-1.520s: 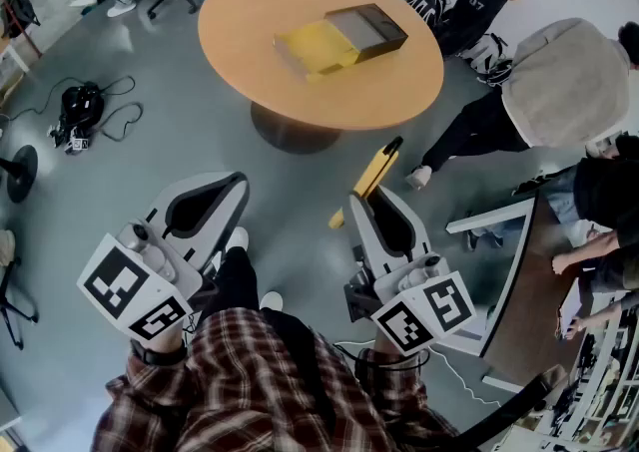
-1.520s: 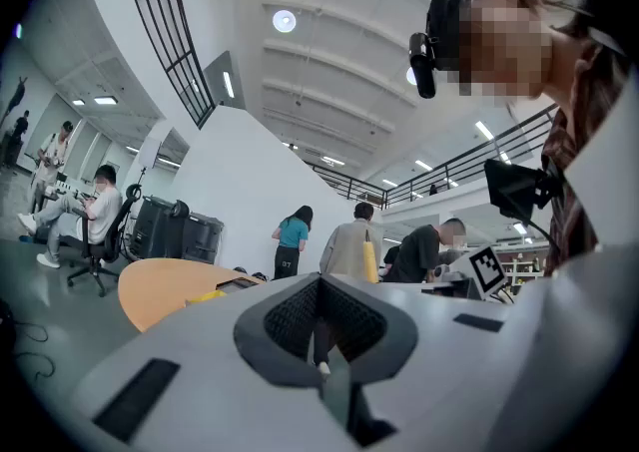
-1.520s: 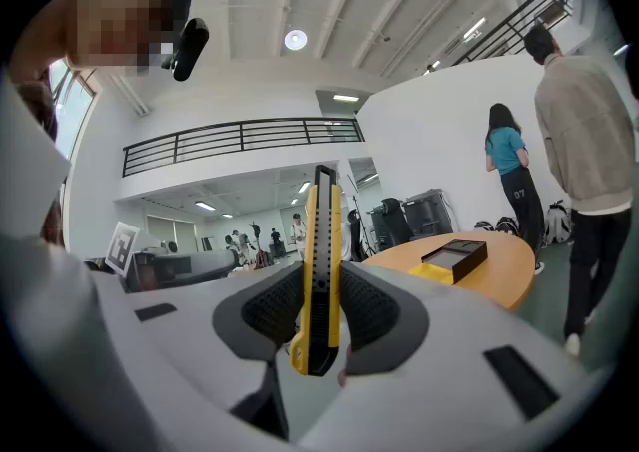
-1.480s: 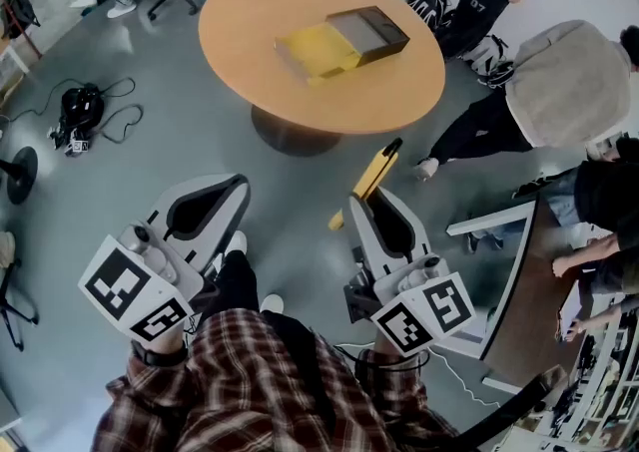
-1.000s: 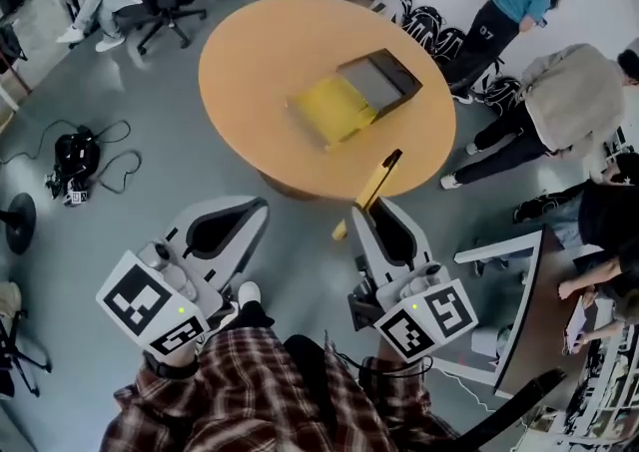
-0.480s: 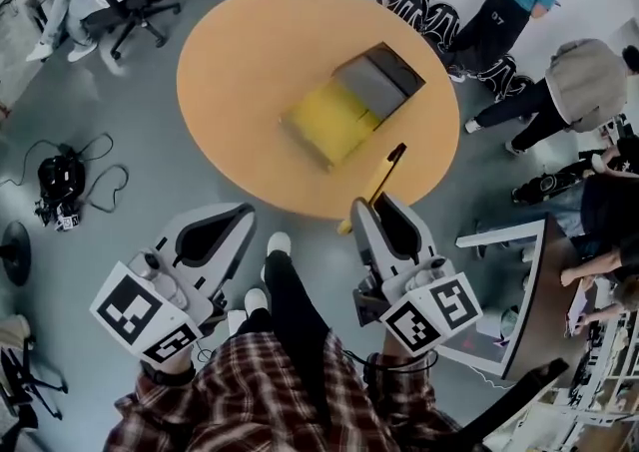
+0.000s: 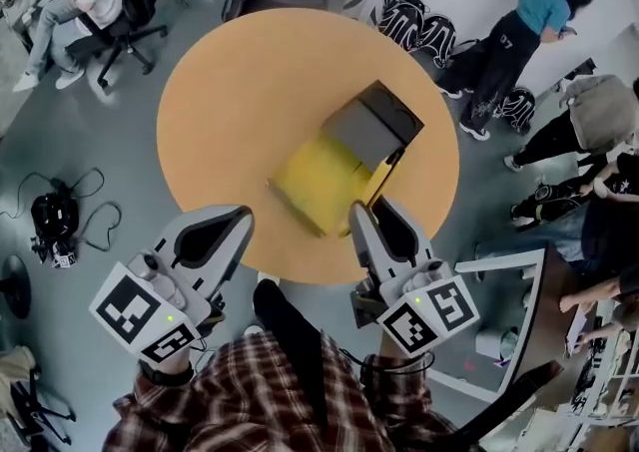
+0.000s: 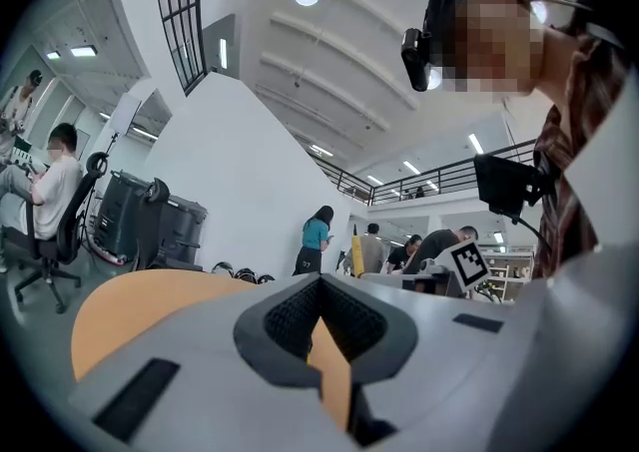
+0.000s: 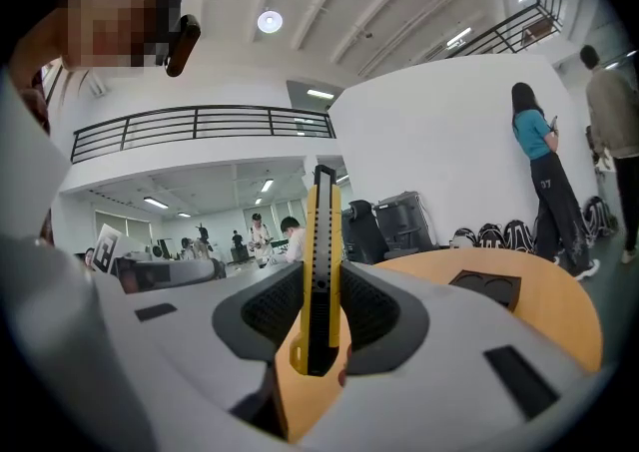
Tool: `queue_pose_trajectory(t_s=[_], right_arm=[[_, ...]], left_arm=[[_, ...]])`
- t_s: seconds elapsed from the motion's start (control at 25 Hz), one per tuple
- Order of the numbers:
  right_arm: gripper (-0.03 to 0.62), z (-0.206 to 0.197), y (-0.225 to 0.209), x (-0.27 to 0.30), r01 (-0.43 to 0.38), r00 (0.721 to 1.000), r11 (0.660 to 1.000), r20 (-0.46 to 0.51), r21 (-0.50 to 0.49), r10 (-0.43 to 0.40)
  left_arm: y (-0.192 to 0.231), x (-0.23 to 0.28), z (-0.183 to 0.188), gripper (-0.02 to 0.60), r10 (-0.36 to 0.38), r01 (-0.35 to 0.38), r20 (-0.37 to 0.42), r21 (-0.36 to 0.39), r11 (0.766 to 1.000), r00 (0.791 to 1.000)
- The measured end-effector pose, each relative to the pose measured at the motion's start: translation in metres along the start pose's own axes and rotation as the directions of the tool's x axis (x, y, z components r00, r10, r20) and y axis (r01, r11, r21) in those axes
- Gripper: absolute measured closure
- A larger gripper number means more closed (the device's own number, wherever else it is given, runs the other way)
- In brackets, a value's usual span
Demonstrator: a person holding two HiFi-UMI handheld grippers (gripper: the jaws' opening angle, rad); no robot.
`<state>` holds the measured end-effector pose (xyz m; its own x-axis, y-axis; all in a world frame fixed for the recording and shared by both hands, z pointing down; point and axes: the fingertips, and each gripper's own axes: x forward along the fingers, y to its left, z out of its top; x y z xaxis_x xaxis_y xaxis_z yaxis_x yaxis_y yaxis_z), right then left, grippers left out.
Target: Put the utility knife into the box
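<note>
An open box lies mid-table with a yellow tray (image 7: 315,181) and a dark grey lid part (image 7: 371,126) on the round wooden table (image 7: 230,91). My right gripper (image 7: 367,209) is shut on a yellow utility knife (image 7: 391,166), which sticks up and forward, its tip over the box's right edge. In the right gripper view the knife (image 9: 323,221) stands upright between the jaws of that gripper (image 9: 319,285), with the dark lid part (image 9: 484,287) on the table beyond. My left gripper (image 7: 238,216) hovers at the table's near edge, shut on nothing (image 8: 319,285).
People stand and bend at the right (image 7: 519,26). Backpacks (image 7: 399,11) lie behind the table. A seated person on an office chair (image 7: 110,1) is at the far left. Cables and a device (image 7: 55,230) lie on the floor at left. A desk (image 7: 519,310) stands at right.
I have stepped toward the table, so it now lies right under both grippers. The knife in the right gripper, earlier over the floor, now reaches over the box.
</note>
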<state>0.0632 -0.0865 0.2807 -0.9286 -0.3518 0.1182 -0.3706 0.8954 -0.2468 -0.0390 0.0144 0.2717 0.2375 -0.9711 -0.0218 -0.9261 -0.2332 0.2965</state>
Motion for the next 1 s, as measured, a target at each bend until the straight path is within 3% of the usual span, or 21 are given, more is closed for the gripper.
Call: queue_pose_trajectory(t_s=[0.4,0.6,0.8,0.92,1.0], right_arm=[[0.471,0.032,-0.054,0.056,0.062,0.998,0.998,0.024,0.008,-0.062],[0.471,0.026,-0.067,0.068,0.145,0.989,0.989,0.017,0.024,-0.146],[0.471,0.021,-0.076,0.087,0.291,0.956,0.956,0.021,0.040,-0.292],[0.471,0.019,-0.076,0.103,0.371,0.928,0.928,0.020,0.043,-0.372],[0.471,0.019,-0.077,0.108,0.434,0.900,0.900,0.016,0.042,-0.435]], left_arm=[[0.050,0.062,0.031,0.571,-0.044,0.045,-0.015,0.022,0.999,0.999],[0.069,0.082,0.027,0.571,-0.130,0.130,-0.050,-0.001,0.991,0.990],[0.100,0.102,0.025,0.571,-0.279,0.276,-0.097,-0.040,0.960,0.955],[0.122,0.109,0.029,0.571,-0.360,0.356,-0.121,-0.055,0.933,0.925],[0.130,0.117,0.033,0.571,-0.427,0.421,-0.139,-0.066,0.904,0.894]])
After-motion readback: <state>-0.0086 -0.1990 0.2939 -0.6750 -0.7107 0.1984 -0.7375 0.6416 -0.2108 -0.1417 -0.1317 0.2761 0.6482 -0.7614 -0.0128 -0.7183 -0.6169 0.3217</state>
